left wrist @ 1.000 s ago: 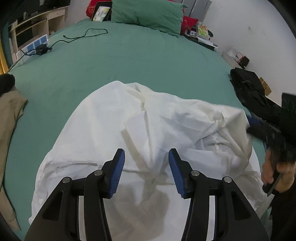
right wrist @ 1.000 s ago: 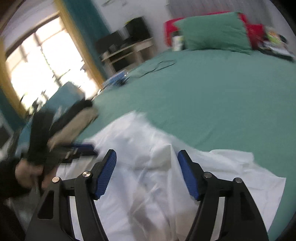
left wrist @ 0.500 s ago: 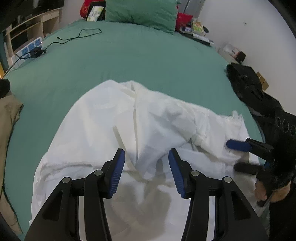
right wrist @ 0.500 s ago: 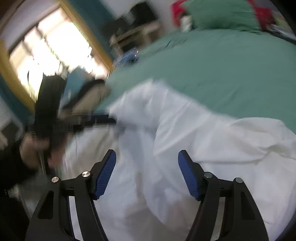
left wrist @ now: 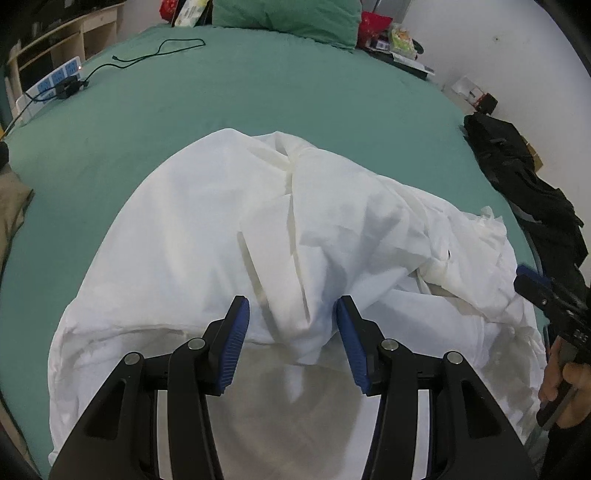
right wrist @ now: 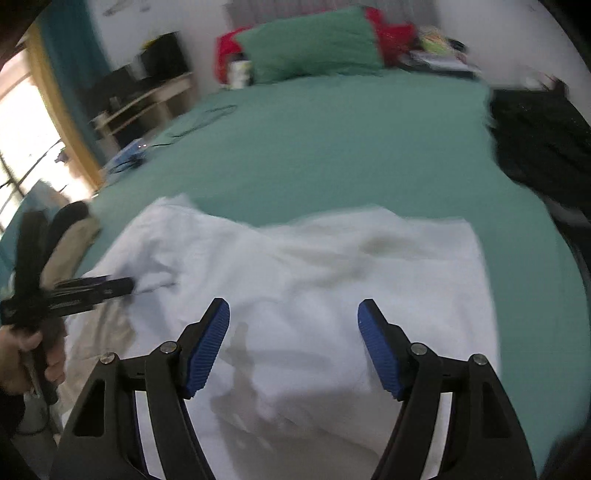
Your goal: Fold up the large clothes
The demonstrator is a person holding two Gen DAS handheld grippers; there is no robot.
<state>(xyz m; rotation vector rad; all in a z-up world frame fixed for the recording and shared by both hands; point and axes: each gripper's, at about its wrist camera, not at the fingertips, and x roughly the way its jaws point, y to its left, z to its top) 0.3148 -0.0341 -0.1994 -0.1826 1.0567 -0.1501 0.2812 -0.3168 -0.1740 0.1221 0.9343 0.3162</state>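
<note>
- White garment (left wrist: 266,240) lies rumpled on the green bed (left wrist: 258,103), long axis running toward the pillow (left wrist: 288,14).
- Left gripper (left wrist: 291,332) hovers over it, jaws wide, empty.
- Right gripper (right wrist: 293,339) too, jaws wide.

Left hand-held gripper (left wrist: 291,332) jaws parted, empty, right hand-held gripper (right wrist: 293,332) jaws spread wide, empty

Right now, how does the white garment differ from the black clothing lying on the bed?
The white garment lies spread and rumpled across the near middle of the bed; the black clothing is heaped at the right edge. The white garment sits just ahead of both open hand-held grippers, left and right; the black clothing lies off to the side. Both rest on the green sheet, unfolded.
</note>
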